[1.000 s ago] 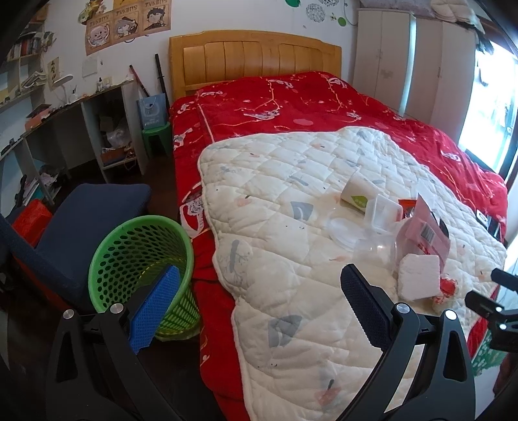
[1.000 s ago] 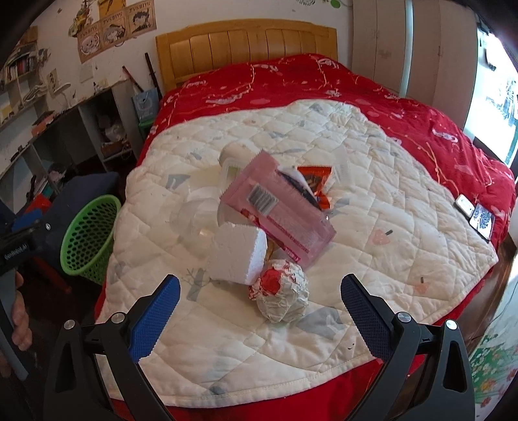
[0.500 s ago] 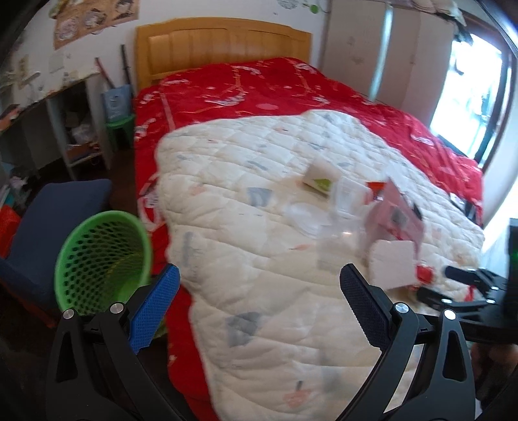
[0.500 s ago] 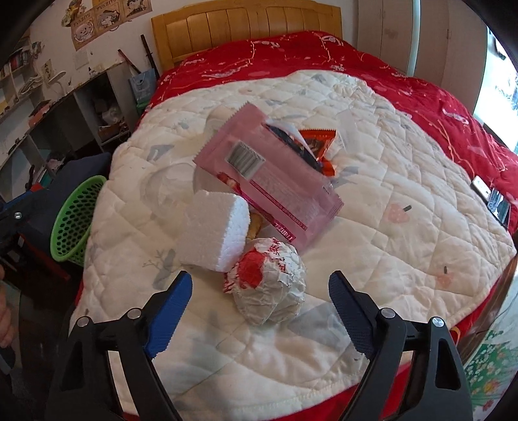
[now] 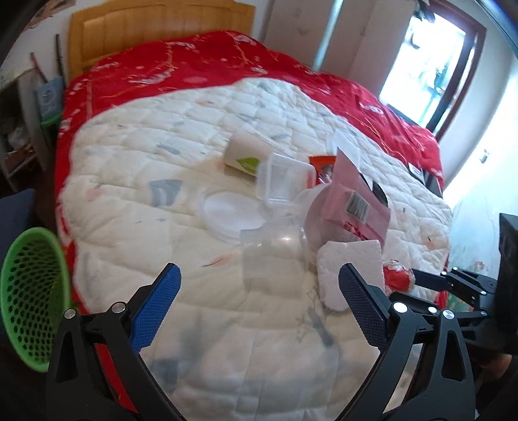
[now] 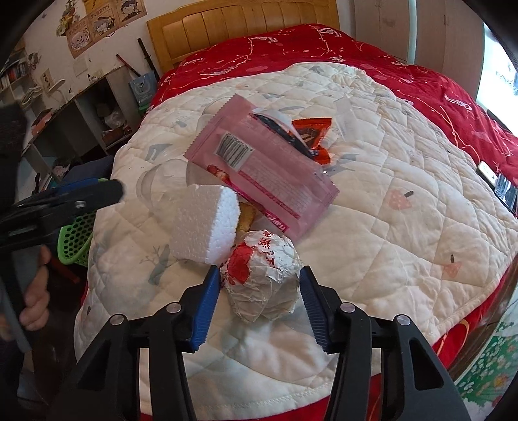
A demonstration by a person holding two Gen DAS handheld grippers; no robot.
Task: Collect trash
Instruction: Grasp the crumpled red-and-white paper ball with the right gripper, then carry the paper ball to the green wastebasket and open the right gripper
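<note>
Trash lies piled on the white quilt (image 6: pixel 404 200). A crumpled red-and-white wrapper ball (image 6: pixel 262 275) sits between the jaws of my right gripper (image 6: pixel 259 301), which stand close on both sides of it. Behind it are a white foam block (image 6: pixel 204 223), a pink packet (image 6: pixel 262 165) and an orange wrapper (image 6: pixel 310 136). My left gripper (image 5: pixel 259 311) is open and empty over the quilt, short of a clear plastic cup (image 5: pixel 268 256), a round lid (image 5: pixel 233 213), a clear box (image 5: pixel 285 178), a paper cup (image 5: pixel 246 152) and the foam block (image 5: pixel 349 262).
A green mesh basket (image 5: pixel 32 291) stands on the floor left of the bed. The red bedspread (image 5: pixel 194 71) and wooden headboard (image 5: pixel 155 22) lie beyond. Shelves (image 6: pixel 84 107) line the left wall. A phone (image 6: pixel 485 168) lies at the quilt's right edge.
My right gripper has moved forward and narrowed around the wrapper ball. My left gripper has swung right, toward the trash pile; the basket has slid to the view's left edge.
</note>
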